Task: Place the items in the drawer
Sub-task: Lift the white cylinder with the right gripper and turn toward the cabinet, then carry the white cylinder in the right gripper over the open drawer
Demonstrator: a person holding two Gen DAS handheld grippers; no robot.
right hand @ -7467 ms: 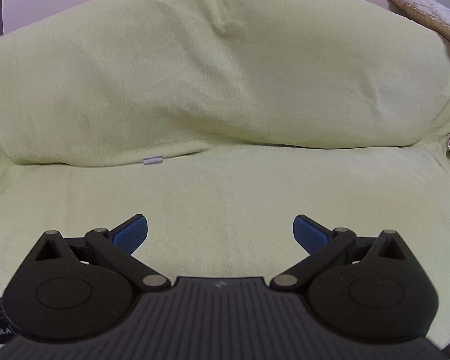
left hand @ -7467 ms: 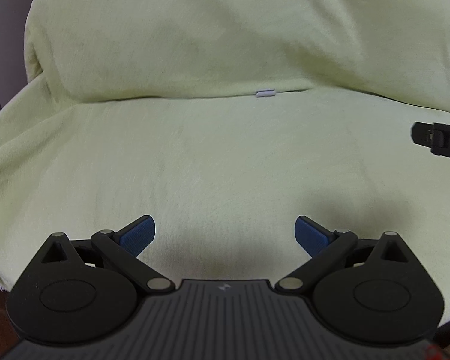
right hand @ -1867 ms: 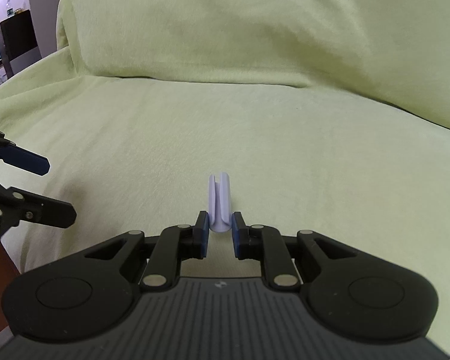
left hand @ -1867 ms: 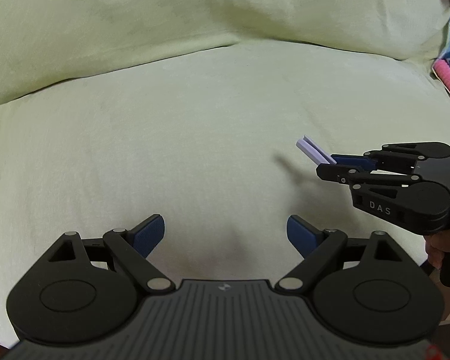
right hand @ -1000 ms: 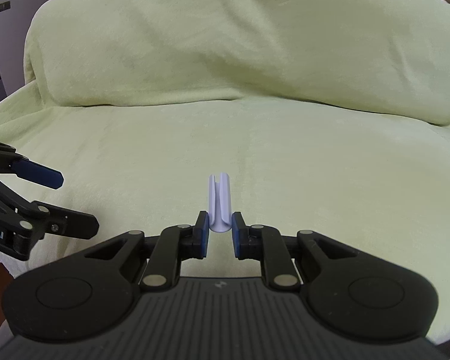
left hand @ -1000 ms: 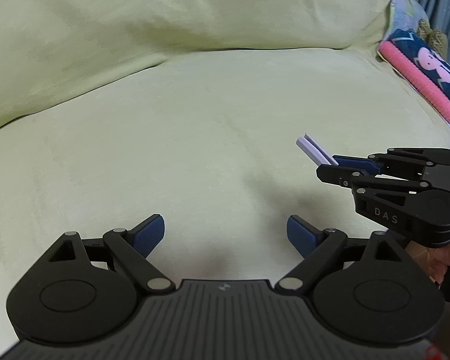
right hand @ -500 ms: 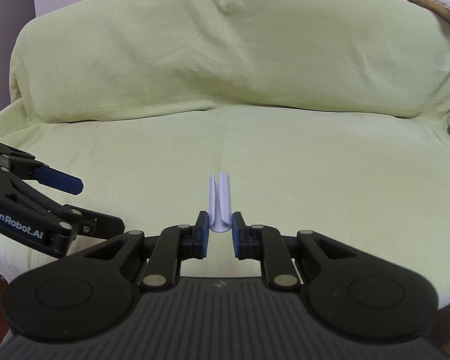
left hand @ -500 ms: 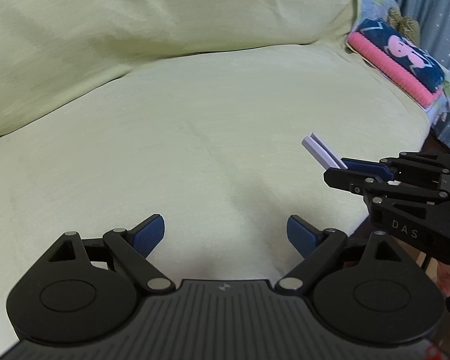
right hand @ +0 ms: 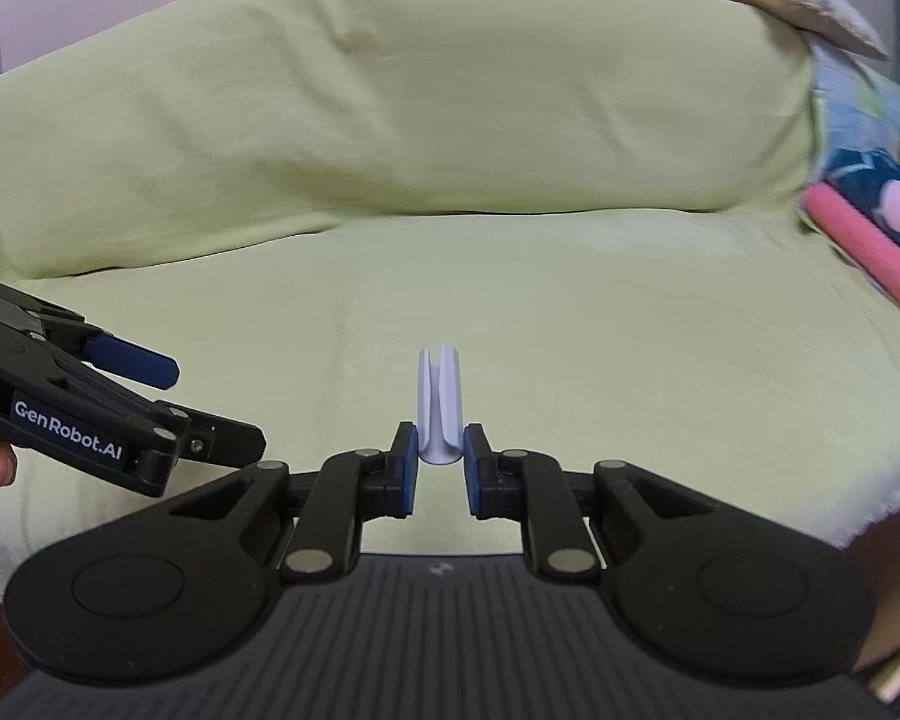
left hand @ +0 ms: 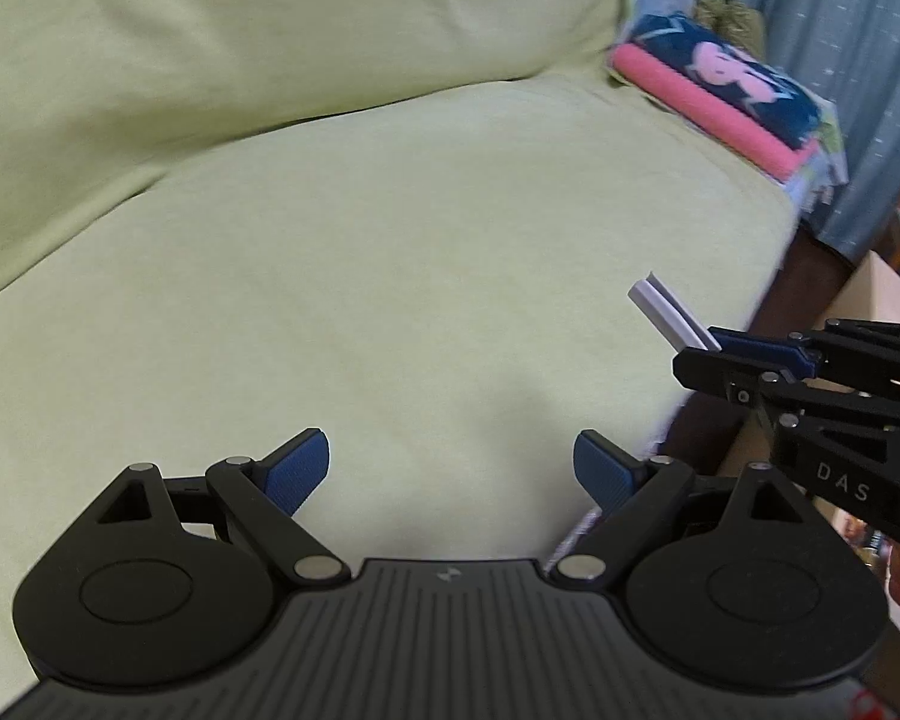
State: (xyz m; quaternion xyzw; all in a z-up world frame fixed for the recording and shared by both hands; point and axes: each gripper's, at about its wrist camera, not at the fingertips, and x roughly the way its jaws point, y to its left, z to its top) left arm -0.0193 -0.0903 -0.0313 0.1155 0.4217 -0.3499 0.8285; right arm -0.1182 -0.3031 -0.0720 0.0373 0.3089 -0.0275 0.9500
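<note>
Currently your right gripper (right hand: 440, 461) is clamped on the base of a pale clip (right hand: 440, 403), which sticks out ahead past the fingertips, above the sofa (right hand: 510, 312). Your left gripper (left hand: 450, 465) is spread wide and empty, with the clip (left hand: 666, 313) ahead to its right.
</note>
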